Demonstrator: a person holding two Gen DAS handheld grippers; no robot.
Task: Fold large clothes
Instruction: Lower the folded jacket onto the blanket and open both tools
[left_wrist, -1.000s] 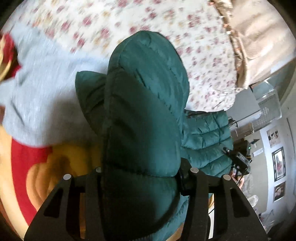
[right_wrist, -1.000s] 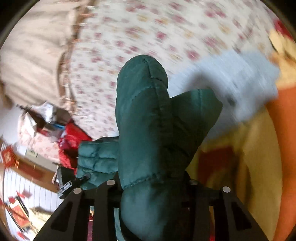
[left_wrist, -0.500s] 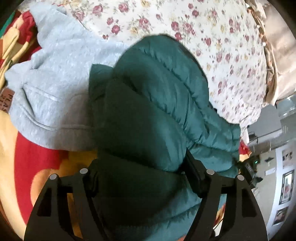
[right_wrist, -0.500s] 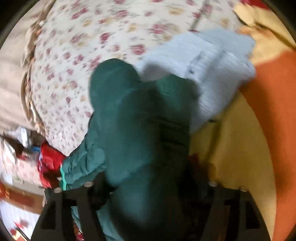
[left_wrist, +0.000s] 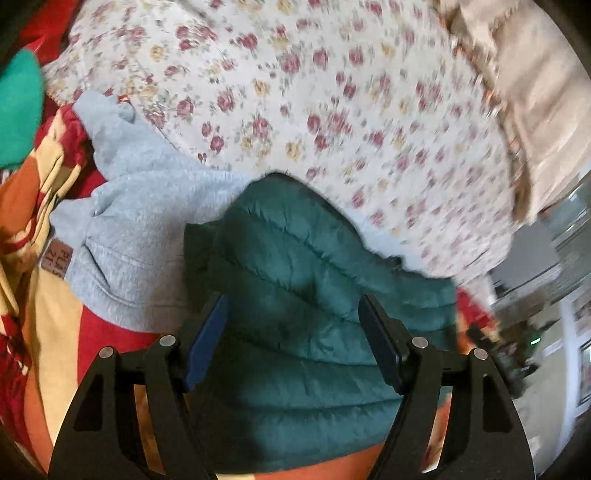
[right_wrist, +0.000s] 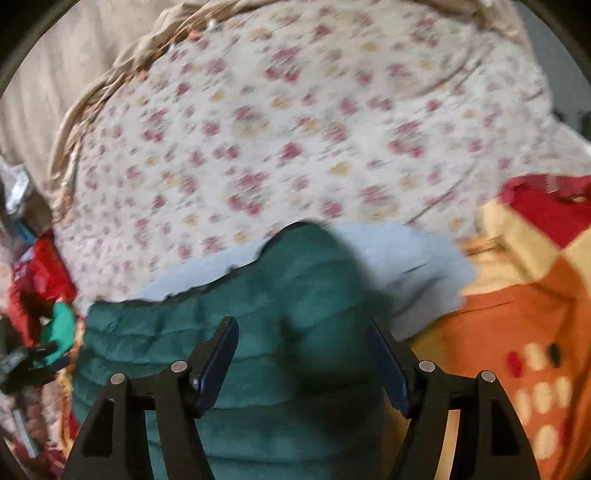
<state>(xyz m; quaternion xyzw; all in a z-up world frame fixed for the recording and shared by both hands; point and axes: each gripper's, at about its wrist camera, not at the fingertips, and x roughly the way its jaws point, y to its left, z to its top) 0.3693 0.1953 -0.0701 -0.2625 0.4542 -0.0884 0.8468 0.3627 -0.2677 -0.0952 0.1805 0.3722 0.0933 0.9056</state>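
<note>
The left claw (left_wrist: 293, 339) stands released, its jaws having just been opening; the green quilted jacket (left_wrist: 314, 295) lies between the pads, not pressed. The jacket rests folded on the bed, partly over a grey sweatshirt (left_wrist: 140, 229) and against the floral quilt (left_wrist: 332, 110). The right claw (right_wrist: 301, 365) is likewise released, with jacket fabric between its spread jaws. Judged step: releasing the fold. Withdraw both claws straight back, clear of the fabric, so that the padded layers are not dragged open.
</note>
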